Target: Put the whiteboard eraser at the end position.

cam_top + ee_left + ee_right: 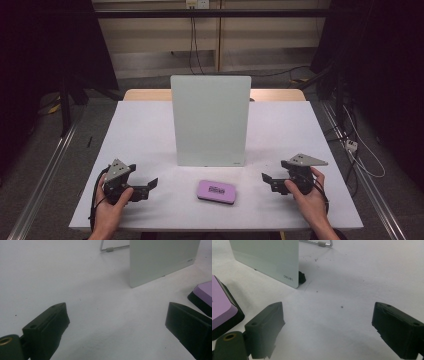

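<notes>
Overhead: purple eraser [216, 192] flat on table [145, 135], between left gripper [152, 183] and right gripper [265, 177], before upright white board [210, 120]. Left gripper view: jaws wide apart, empty; eraser [203, 293] at right. Right gripper view: jaws spread, empty; eraser [220, 311] at left.

Right tongs [328, 326] spread wide over white bench [352, 285], purple eraser [220, 311] left of them, pale board [267, 260] ahead-left

We see our left hand [111, 202] holding the left gripper [151, 184] low at the near left, jaws spread wide and pointing inward; our right hand [307, 192] mirrors it, the right gripper [266, 178] likewise spread wide.
</notes>
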Tool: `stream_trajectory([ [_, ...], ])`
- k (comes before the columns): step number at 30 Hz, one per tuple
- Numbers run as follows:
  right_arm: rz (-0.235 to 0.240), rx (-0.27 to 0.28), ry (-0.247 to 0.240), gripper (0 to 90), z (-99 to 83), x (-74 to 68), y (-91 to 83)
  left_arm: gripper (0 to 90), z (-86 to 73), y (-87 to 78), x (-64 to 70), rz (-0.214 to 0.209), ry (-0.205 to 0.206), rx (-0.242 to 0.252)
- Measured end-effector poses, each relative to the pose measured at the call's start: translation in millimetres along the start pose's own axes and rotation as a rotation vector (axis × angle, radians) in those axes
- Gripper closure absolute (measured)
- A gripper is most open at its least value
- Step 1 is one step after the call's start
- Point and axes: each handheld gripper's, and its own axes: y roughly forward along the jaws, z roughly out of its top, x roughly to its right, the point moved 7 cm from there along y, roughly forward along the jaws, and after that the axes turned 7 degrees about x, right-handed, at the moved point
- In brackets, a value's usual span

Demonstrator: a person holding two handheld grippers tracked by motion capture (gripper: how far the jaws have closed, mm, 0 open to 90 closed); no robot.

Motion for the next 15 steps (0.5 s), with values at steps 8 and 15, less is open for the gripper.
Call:
stream_trajectory([
  [8,0.007,0.003,0.044,10.5,-6.7,4.0,-11.3,4.5,0.7,-1.3,-1.5,0.003,-0.009,0.007],
  [15,0.001,0.005,0.044,10.4,-8.8,6.5,-9.2,4.5,1.1,-1.7,-3.5,0.005,-0.017,0.009],
])
